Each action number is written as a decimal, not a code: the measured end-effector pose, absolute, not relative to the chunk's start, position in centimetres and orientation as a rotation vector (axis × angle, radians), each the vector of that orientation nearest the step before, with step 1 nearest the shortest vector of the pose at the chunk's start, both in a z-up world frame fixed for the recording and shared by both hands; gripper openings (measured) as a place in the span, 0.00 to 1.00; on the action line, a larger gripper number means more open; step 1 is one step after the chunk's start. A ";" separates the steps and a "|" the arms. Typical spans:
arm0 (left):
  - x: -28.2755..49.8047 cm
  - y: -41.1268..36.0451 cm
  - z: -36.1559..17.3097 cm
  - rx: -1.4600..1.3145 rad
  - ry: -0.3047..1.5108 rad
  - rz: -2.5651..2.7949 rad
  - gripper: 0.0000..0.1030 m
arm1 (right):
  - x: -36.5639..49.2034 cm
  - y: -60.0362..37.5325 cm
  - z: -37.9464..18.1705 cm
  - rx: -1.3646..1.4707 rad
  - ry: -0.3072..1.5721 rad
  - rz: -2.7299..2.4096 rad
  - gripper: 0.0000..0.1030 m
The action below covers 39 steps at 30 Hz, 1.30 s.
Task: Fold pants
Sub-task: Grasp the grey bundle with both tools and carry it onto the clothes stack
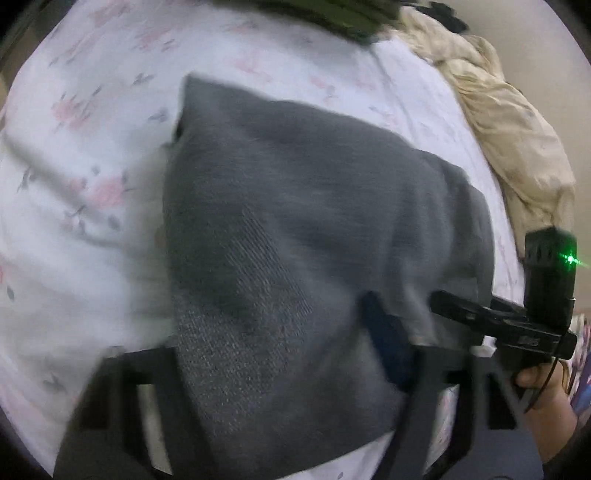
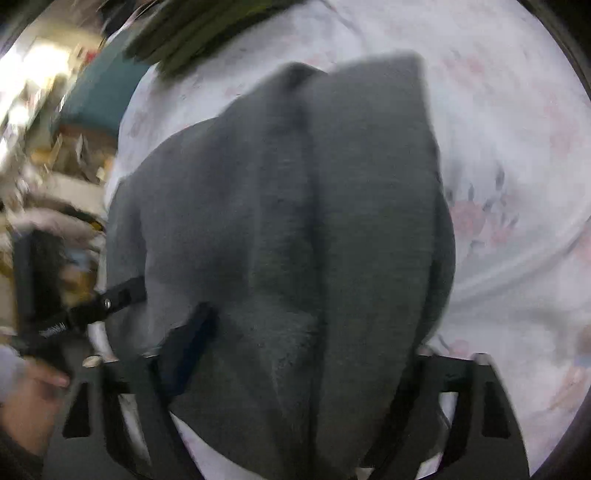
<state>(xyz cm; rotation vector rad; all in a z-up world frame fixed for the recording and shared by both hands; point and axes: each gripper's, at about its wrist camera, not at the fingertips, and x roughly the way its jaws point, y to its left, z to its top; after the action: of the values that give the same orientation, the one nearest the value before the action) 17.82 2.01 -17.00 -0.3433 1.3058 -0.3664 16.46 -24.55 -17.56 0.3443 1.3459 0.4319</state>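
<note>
Both my left claw (image 1: 295, 369) and right claw (image 2: 295, 369) seem clamped on the soft, limp gray pants (image 1: 295, 221), best gripped along its edge.

Small white lettering on the right gripper (image 1: 532, 341) is too blurred to read; no other text visible.

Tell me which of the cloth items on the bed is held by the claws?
The grey pants: both claws grip them. The cream blanket lies crumpled at the bed's right edge and the dark green cloth at the far end, both untouched.
</note>
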 end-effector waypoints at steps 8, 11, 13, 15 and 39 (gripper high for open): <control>17.7 1.3 -6.0 -0.224 1.119 -0.347 0.23 | 15.6 -25.8 -9.8 0.355 1.165 0.459 0.27; 19.2 1.9 -1.8 -0.250 1.014 -0.358 0.23 | 16.6 -27.1 -6.0 0.424 1.068 0.476 0.27; 21.6 2.5 0.2 -0.274 0.967 -0.357 0.23 | 18.8 -27.7 -4.0 0.467 1.015 0.490 0.27; 24.6 3.4 2.2 -0.255 0.910 -0.351 0.23 | 22.0 -27.0 -1.8 0.453 0.974 0.507 0.27; 54.0 13.7 0.1 -0.031 0.757 0.143 0.77 | 55.8 -21.9 0.1 0.196 0.896 0.254 0.76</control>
<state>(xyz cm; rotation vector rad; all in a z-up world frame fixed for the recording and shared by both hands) 54.02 13.72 0.14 -0.0310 0.7572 0.1434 55.76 -21.90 0.05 0.1963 0.8960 0.2541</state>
